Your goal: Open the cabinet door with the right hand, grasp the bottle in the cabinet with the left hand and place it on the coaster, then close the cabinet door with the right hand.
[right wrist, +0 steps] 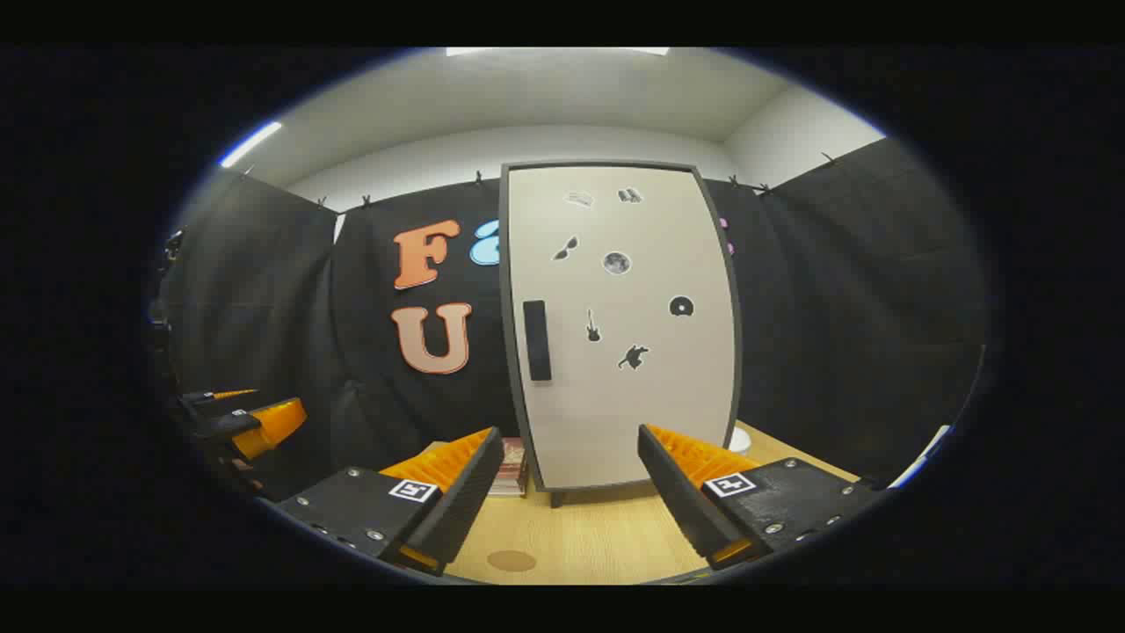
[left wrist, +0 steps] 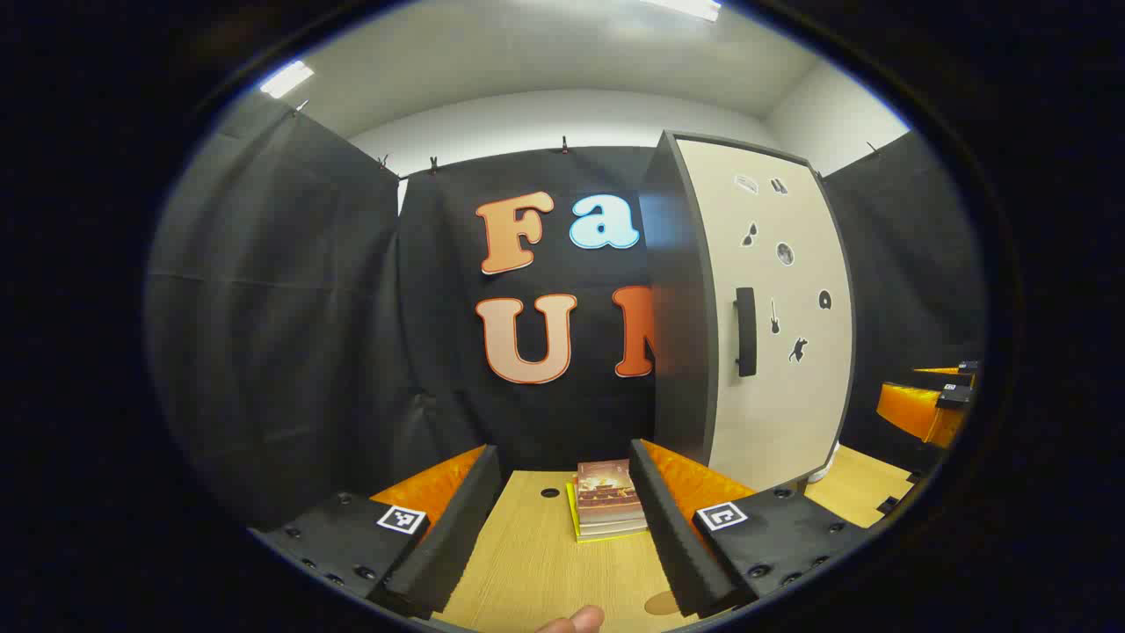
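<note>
In the left gripper view the left tongs (left wrist: 562, 519) stand wide over the wooden desk (left wrist: 527, 571), holding nothing; a stack of books (left wrist: 606, 499) lies between their fingers; the cabinet (left wrist: 756, 308) stands to the right, door shut, dark handle (left wrist: 745, 331) upright. In the right gripper view the right tongs (right wrist: 571, 483) gape wide before the cabinet door (right wrist: 624, 325); a round brown coaster (right wrist: 511, 560) lies on the desk at lower left.

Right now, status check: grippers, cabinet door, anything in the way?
Both grippers open, holding nothing: left gripper, right gripper. Cabinet door shut, handle untouched. Coaster bare on the table. Stack of books left of cabinet.
</note>
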Demonstrator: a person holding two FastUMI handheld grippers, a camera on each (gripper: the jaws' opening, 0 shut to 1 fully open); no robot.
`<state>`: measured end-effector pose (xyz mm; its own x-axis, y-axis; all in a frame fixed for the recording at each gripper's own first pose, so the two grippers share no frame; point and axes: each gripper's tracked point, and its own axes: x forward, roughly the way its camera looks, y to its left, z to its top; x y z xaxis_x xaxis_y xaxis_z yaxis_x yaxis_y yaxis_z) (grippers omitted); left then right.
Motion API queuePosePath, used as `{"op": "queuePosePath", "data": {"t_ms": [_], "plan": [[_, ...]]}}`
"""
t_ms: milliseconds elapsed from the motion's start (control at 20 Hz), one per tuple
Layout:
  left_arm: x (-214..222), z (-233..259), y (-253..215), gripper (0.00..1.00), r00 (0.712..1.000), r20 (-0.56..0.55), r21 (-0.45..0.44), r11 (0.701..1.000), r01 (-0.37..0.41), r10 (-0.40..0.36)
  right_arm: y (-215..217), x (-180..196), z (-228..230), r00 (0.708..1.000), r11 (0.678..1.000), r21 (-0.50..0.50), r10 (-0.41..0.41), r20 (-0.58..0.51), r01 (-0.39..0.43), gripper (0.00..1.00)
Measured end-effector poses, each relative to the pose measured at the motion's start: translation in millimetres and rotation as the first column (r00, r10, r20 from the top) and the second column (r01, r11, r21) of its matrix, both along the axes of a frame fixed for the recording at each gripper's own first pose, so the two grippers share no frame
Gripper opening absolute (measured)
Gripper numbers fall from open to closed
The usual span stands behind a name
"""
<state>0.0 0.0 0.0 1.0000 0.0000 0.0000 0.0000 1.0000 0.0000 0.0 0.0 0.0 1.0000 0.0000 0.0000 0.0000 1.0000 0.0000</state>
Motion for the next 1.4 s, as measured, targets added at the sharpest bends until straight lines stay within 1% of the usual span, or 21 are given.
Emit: {"op": "queuePosePath", "data": {"t_ms": [500, 900, 1150, 1250, 1400], "plan": [[1, -9, 13, 0.96, 0.999, -0.025, -0.007, 1.0, -0.025, 0.025, 3, 3, -2, 1.0, 1.0, -0.01, 0.008, -0.018, -0.009, 0.95], [11, -18, 22, 0.96, 0.998, -0.037, 0.001, 0.999, -0.043, 0.043, 11, 21, -1, 0.999, 1.0, -0.011, 0.022, -0.025, -0.022, 0.95], [22, -29, 28, 0.97, 0.997, -0.056, 0.002, 0.999, -0.048, 0.048, 21, 55, 12, 0.999, 0.999, -0.016, 0.039, -0.018, -0.04, 0.95], [29, -33, 31, 0.96, 0.997, -0.06, 0.003, 0.999, -0.045, 0.045, 25, 76, 21, 0.999, 0.998, -0.034, 0.043, -0.014, -0.044, 0.95], [40, -40, 40, 0.97, 0.997, -0.064, 0.012, 0.999, -0.052, 0.053, 35, 111, 36, 0.998, 0.997, -0.045, 0.061, 0.004, -0.061, 0.95]]}}
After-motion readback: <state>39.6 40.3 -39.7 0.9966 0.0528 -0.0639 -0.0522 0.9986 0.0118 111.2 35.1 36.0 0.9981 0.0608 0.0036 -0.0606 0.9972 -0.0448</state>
